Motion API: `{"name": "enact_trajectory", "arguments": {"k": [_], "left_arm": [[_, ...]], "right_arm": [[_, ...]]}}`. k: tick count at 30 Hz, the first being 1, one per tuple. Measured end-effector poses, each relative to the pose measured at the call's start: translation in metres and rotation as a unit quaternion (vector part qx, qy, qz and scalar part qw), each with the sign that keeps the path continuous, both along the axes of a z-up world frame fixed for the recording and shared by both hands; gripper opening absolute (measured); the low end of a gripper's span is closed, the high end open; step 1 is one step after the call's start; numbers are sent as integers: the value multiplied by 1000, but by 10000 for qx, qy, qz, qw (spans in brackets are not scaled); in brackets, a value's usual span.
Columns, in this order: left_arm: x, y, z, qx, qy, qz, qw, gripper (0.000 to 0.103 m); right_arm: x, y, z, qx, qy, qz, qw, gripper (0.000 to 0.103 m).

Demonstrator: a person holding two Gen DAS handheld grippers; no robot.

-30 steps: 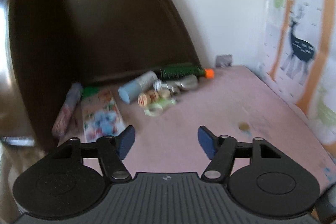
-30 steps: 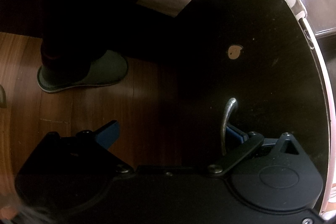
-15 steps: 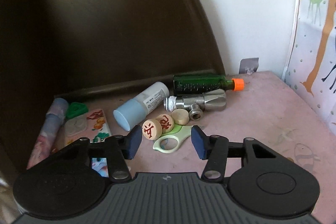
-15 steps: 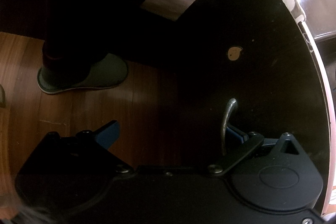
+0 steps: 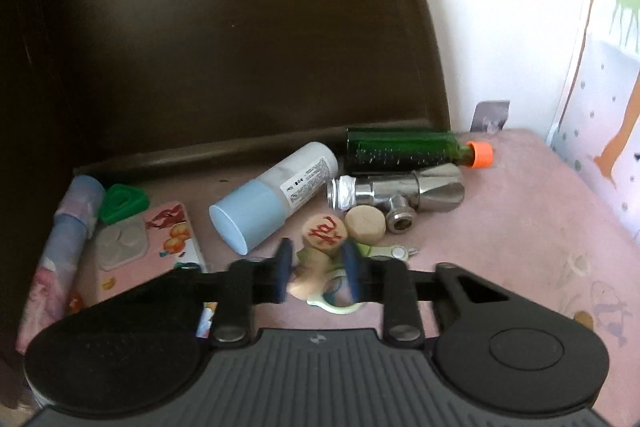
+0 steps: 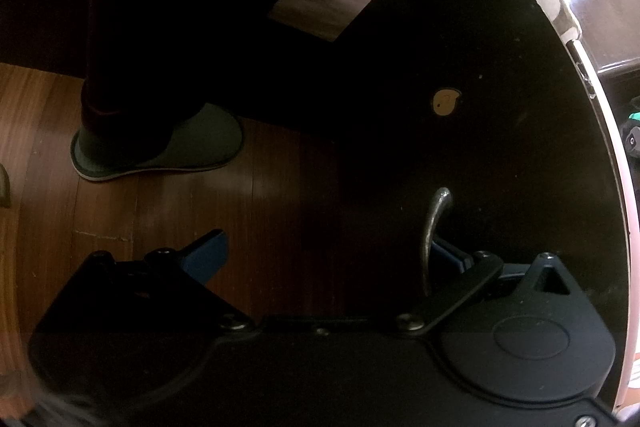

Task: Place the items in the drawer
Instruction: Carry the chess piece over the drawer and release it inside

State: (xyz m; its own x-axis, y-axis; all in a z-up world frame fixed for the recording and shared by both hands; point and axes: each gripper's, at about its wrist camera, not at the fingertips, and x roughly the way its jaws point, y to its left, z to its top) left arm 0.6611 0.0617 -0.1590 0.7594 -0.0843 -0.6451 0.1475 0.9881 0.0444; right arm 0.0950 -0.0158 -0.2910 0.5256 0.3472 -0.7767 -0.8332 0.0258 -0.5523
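left tool (image 5: 318, 273): black, blue pads | slipper (image 6: 160, 147): grey-green (perhaps; dim)

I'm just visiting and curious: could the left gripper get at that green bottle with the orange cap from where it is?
Probably not directly. The left gripper is closing around a wooden piece, and the metal valve and more wooden pieces lie before the green bottle.

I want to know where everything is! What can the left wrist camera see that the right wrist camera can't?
Only the left wrist view shows the pink tabletop with a green bottle, a white and blue tube, a chrome valve, and the left gripper closing around a wooden chess piece. Only the right wrist view shows the drawer front, its metal handle, the wooden floor, a slipper, and the right gripper, open. No object appears in both.
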Motion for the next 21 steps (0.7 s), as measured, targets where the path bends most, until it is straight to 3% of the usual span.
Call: {"name": "enact_trajectory", "arguments": {"k": [6,11,21], "left_arm": [[-18,-4,7,109,27,-14,9999,13],[-44,1,19,-148,-6,25,9999,12],[-143,-23,36,-297,234,-308,9988,12]], "right_arm": [[0,1,1,-10,5,-17,10000,103],[0,1,1,-26,8,-23,10000,103],[1,3,1,-46,32,-47,10000,103]]}}
